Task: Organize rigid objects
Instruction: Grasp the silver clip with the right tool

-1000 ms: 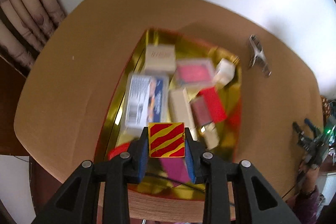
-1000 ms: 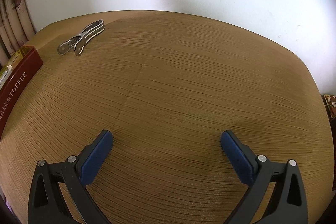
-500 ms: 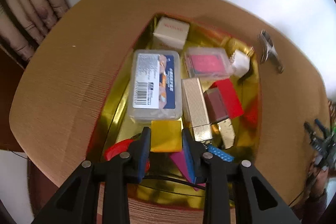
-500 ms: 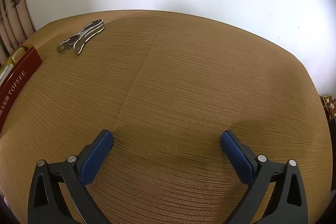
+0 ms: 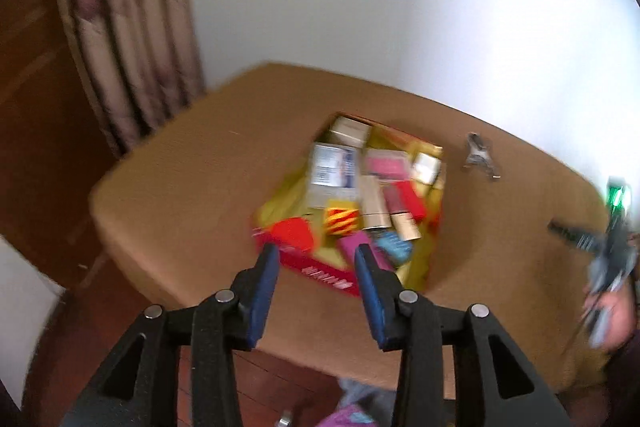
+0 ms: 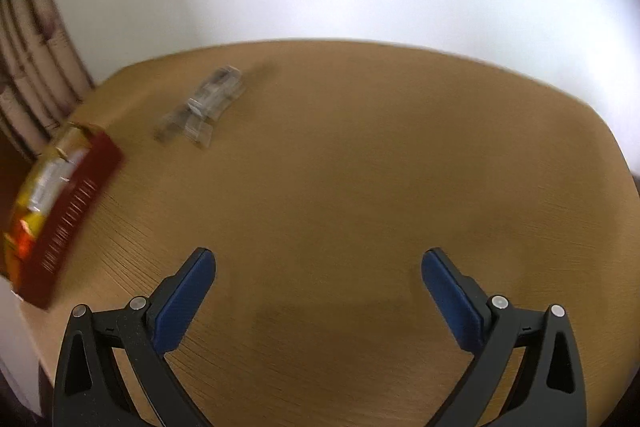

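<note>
Both views motion-blurred; box labels unreadable. Red tin [image 5: 320, 269] with gold lining holds a jumble of small boxes: a clear plastic case [image 5: 334, 171], a pink case [image 5: 385, 165], and the red-and-yellow striped cube [image 5: 341, 221] near its near-left corner. Left gripper [image 5: 316, 259] is opening, empty; a second ago it clamped that cube. Right gripper [image 6: 318, 263] gapes wide, empty, over bare table [image 6: 360, 147]. Metal tongs [image 6: 204, 105] lie beyond.

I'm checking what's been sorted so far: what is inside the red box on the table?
The red box holds small packages: a clear labelled case, a red-and-yellow striped block, pink, red, gold and blue boxes. Its gold lining shows; anything beneath them is covered.
</note>
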### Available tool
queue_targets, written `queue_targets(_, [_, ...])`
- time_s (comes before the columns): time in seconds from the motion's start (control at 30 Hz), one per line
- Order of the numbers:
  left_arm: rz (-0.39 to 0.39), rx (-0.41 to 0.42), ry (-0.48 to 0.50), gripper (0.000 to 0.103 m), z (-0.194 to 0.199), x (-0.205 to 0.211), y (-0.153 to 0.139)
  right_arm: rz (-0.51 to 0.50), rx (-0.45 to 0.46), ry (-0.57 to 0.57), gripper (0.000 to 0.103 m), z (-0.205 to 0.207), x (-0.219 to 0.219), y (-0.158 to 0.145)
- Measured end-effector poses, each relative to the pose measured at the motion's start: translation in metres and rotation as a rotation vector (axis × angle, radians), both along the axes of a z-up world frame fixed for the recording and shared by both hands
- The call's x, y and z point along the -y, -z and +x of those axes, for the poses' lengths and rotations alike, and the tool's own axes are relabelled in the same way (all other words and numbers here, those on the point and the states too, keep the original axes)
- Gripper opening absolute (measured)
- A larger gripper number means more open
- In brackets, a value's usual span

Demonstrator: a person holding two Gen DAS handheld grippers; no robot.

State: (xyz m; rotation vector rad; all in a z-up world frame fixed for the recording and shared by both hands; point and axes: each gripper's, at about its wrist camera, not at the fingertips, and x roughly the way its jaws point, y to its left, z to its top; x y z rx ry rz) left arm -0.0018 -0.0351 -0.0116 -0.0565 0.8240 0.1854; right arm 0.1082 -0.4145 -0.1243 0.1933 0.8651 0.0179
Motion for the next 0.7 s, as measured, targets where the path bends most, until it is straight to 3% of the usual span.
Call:
queue_targets(0.07, [0.028,0.021,-0.022,0.046,-0.011,-0.001,0.005,0.000,0.030,-0.035,0.103,0.020,-0.018,-0.021])
queue_targets(0.2, [0.032,0.045,-0.051,0.046,-0.013,-0.013,0.023,0.019,-0.027,-0.058,0.103,0.087,-0.057,-0.045])
queue_targets(0.37, [-0.048,0.001,-0.075,0.046,-0.006,-0.037,0.042,-0.027,-0.096,-0.018,0.102,0.145,-0.087,-0.045])
queue_targets(0.57, [-0.137,-0.089,-0.082,0.046,0.005,-0.051,0.065,-0.032,-0.209,0.089,0.101,0.191,-0.089,-0.026])
queue_targets(0.67, [-0.129,-0.104,-0.074,0.046,0.008,-0.049,0.070,-0.013,-0.251,0.107,0.088,0.201,-0.090,-0.014])
queue_targets(0.7, [-0.123,-0.109,-0.072,0.046,0.008,-0.048,0.070,-0.024,-0.274,0.110,0.075,0.204,-0.091,-0.009])
